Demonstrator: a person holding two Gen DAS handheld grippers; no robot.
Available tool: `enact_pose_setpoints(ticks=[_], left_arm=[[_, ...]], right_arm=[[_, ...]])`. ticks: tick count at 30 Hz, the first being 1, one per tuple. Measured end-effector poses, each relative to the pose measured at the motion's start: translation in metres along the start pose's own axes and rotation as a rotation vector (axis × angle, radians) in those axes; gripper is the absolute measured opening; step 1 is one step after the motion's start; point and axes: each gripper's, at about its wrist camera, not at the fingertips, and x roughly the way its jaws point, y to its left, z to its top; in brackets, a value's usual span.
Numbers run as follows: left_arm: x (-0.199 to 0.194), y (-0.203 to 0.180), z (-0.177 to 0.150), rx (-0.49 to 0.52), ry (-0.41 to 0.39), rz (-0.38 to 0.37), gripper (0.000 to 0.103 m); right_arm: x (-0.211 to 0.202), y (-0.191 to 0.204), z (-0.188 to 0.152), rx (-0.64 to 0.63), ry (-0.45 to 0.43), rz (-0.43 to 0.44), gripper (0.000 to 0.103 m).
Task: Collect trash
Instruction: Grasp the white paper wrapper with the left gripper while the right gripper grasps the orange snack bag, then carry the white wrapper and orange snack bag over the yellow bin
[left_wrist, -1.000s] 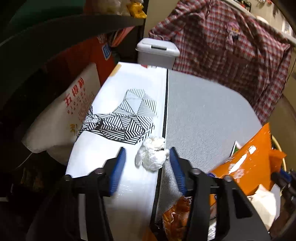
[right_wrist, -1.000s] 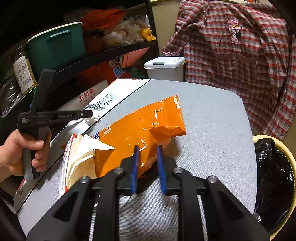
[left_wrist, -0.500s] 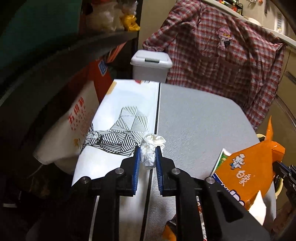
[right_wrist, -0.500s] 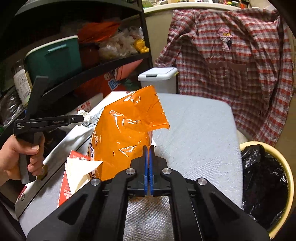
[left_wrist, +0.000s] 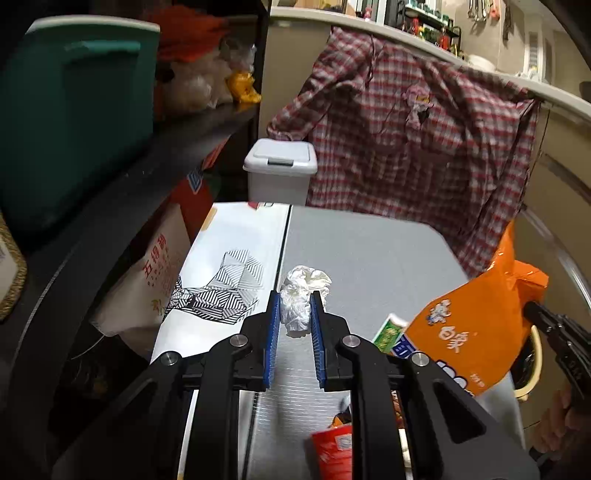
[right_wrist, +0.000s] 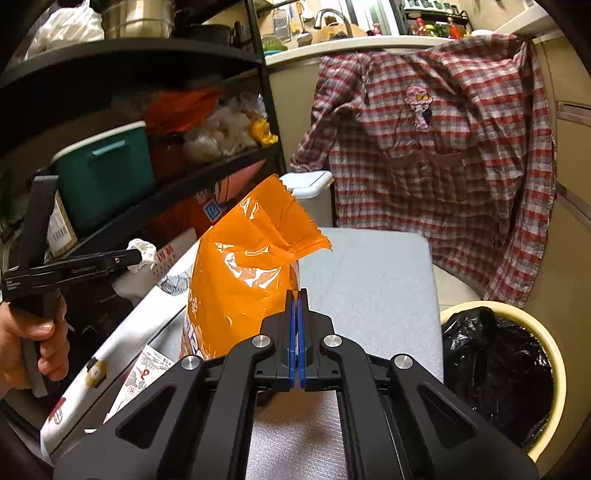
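the thin, slick orange crinkly plastic snack bag (right_wrist: 251, 273) could slip free, since the right claw (right_wrist: 297, 332) pinches only its edge; the crumpled white tissue wad (left_wrist: 303, 299) may tear loose from the left claw (left_wrist: 293, 325) clamping it. both hang above the grey tabletop (right_wrist: 369, 280), the black-lined yellow trash bin (right_wrist: 498, 373) lower right.

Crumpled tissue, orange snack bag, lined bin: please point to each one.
crumpled tissue (left_wrist: 300, 300), left wrist view, middle of the wad.
orange snack bag (right_wrist: 246, 269), right wrist view, glossy front.
lined bin (right_wrist: 558, 373), right wrist view, yellow rim.
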Motion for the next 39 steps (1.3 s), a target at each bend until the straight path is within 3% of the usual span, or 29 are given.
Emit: enact_pose_setpoints(ticks=[16, 39], left_arm=[[-0.048, -0.045, 0.003, 0.02, -0.068, -0.048, 0.016], [-0.058, -0.122, -0.003, 0.08, -0.1, -0.1, 0.016]], right_arm=[[-0.055, -0.019, 0.02, 0.063, -0.117, -0.041, 0.001], [-0.111, -0.085, 0.018, 0.109, -0.17, -0.193, 0.001]])
